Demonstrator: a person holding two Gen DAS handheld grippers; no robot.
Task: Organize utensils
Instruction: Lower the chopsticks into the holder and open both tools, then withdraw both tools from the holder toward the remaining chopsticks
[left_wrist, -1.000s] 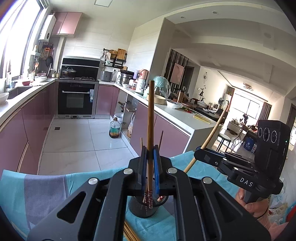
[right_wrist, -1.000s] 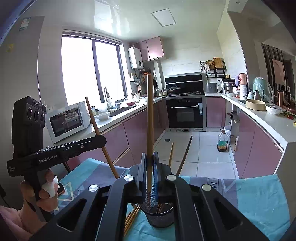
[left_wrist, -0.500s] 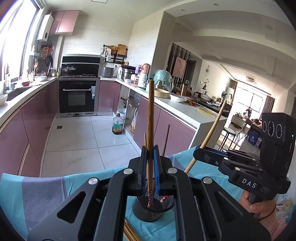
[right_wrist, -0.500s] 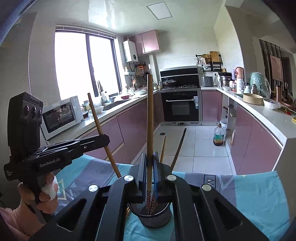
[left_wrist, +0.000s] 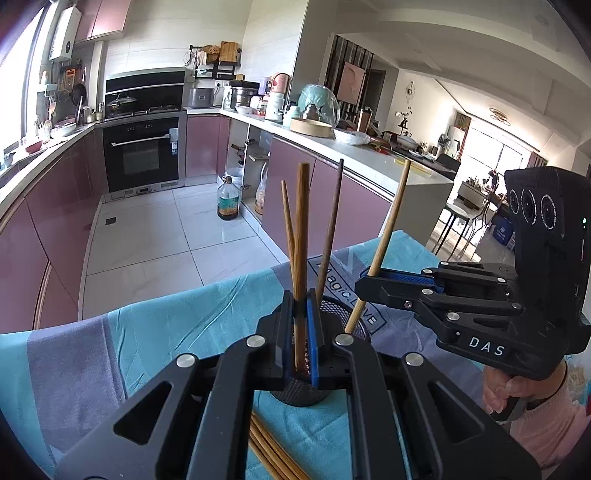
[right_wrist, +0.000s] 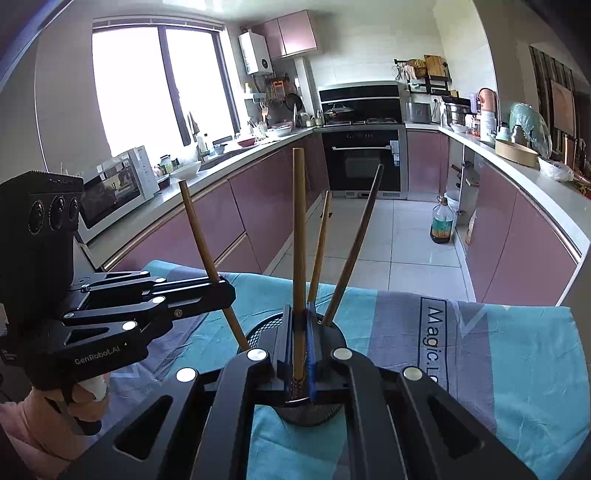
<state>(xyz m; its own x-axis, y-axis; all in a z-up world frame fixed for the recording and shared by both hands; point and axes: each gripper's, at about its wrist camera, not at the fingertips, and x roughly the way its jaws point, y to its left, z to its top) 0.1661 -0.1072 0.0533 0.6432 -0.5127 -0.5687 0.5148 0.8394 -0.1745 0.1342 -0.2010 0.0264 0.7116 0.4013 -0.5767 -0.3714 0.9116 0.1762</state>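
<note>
Left claw (left_wrist: 303, 332) clamped on a brown chopstick (left_wrist: 302, 236); right claw (right_wrist: 300, 343) clamped on a second chopstick (right_wrist: 298, 229). Both chopsticks' lower ends reach into the black mesh holder (right_wrist: 266, 328), which stands on the blue-clothed worktop (right_wrist: 517, 369) and holds two more sticks.

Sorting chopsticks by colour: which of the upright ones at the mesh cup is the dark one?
The thin, nearly black chopstick leaning right in the mesh cup; no gripper holds it, and the others are light brown wood.

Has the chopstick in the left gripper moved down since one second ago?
Yes. The chopstick in the left gripper has sunk: its tip now reaches into the mesh holder.
</note>
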